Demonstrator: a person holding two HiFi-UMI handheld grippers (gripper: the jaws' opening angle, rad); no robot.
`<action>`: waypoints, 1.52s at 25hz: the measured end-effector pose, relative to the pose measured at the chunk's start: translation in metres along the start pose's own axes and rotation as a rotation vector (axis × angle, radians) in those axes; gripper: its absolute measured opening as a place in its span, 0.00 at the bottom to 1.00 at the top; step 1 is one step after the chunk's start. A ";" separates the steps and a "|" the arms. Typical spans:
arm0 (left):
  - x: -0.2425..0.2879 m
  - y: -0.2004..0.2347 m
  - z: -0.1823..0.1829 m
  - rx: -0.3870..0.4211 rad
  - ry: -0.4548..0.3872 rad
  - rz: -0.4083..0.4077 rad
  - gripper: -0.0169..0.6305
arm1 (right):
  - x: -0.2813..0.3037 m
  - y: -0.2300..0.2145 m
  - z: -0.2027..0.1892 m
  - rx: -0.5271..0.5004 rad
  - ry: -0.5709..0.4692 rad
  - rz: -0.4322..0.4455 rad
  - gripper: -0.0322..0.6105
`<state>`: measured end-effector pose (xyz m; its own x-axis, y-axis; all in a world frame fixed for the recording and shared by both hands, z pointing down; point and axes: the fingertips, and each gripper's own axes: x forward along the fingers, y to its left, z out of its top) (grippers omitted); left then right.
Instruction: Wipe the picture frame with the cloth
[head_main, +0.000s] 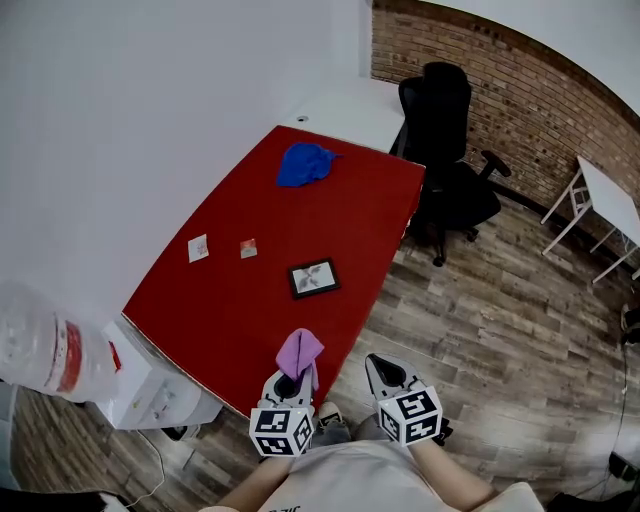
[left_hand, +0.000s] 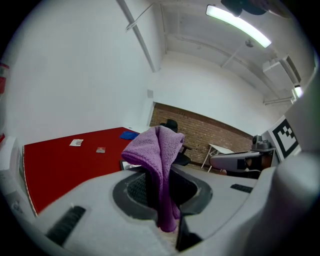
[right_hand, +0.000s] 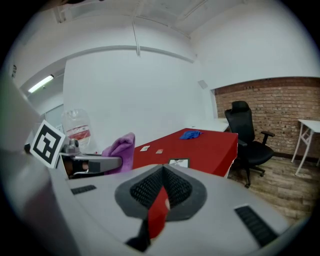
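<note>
Currently, a person stands at the near edge of a red worktop (head_main: 240, 310), holding a tool in each hand. The left tool (head_main: 292, 378) is clamped on a purple cloth (head_main: 300, 350), which flops over its jaws in soft folds. The right tool (head_main: 382, 372) is closed with nothing held.

The picture frame (head_main: 313, 278) lies flat on the worktop toward its right edge, a little beyond the tools and apart from both. It looks small, light and stiff, and its front is probably fragile. On this smooth surface it may well slide under wiping, so the free tool would best steady it by a border edge. The cloth is limp and needs a firm pinch.

Farther off lie two small cards (head_main: 198, 248) and a blue cloth (head_main: 303, 163). A white wall (head_main: 150, 100) runs along the left, a brick wall (head_main: 520, 90) stands at the far side, and a black office chair (head_main: 445, 150) sits to the right on a wood-plank floor (head_main: 480, 330).
</note>
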<state>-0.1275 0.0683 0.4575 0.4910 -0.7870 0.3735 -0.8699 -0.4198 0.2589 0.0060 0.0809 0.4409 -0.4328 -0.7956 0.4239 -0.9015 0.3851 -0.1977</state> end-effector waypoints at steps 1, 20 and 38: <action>0.003 0.005 0.001 -0.008 0.002 0.004 0.11 | 0.005 0.000 0.002 0.002 0.004 0.002 0.05; 0.068 0.012 0.031 -0.054 0.006 0.098 0.11 | 0.070 -0.051 0.049 -0.028 0.025 0.107 0.05; 0.110 0.038 0.038 -0.064 0.032 0.125 0.11 | 0.117 -0.070 0.055 -0.066 0.070 0.147 0.05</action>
<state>-0.1081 -0.0514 0.4750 0.3812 -0.8160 0.4345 -0.9201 -0.2889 0.2647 0.0184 -0.0648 0.4560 -0.5562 -0.6948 0.4559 -0.8253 0.5265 -0.2044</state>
